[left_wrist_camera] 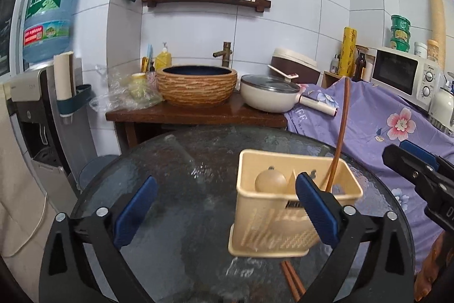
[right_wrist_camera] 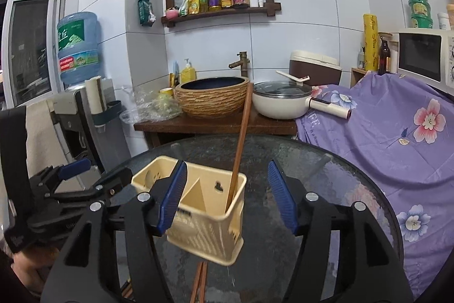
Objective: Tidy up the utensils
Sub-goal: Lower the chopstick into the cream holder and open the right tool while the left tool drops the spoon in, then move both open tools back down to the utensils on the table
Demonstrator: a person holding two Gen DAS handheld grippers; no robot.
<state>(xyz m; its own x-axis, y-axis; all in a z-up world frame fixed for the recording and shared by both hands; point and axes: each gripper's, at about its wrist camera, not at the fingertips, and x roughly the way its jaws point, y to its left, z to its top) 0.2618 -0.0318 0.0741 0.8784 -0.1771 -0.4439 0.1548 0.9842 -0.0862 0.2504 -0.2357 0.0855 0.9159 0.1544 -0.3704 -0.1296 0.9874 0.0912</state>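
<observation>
A cream plastic utensil holder (left_wrist_camera: pixel 286 220) stands on the round glass table (left_wrist_camera: pixel 184 189); it also shows in the right wrist view (right_wrist_camera: pixel 210 220). A brown chopstick (left_wrist_camera: pixel 339 138) stands in its right compartment, leaning up; it also shows in the right wrist view (right_wrist_camera: pixel 241 138). A wooden spoon bowl (left_wrist_camera: pixel 271 181) sits in the left compartment. More chopsticks (left_wrist_camera: pixel 292 281) lie on the table in front of the holder (right_wrist_camera: pixel 198 281). My left gripper (left_wrist_camera: pixel 227 209) is open and empty, left of the holder. My right gripper (right_wrist_camera: pixel 227 195) is open and empty above the holder.
Behind the table stand a woven basin (left_wrist_camera: pixel 197 85) on a wooden counter, a white pan (left_wrist_camera: pixel 269 95) and a water dispenser (left_wrist_camera: pixel 48 19). A purple flowered cloth (right_wrist_camera: pixel 397 132) covers furniture at the right, with a microwave (left_wrist_camera: pixel 403 74) behind it.
</observation>
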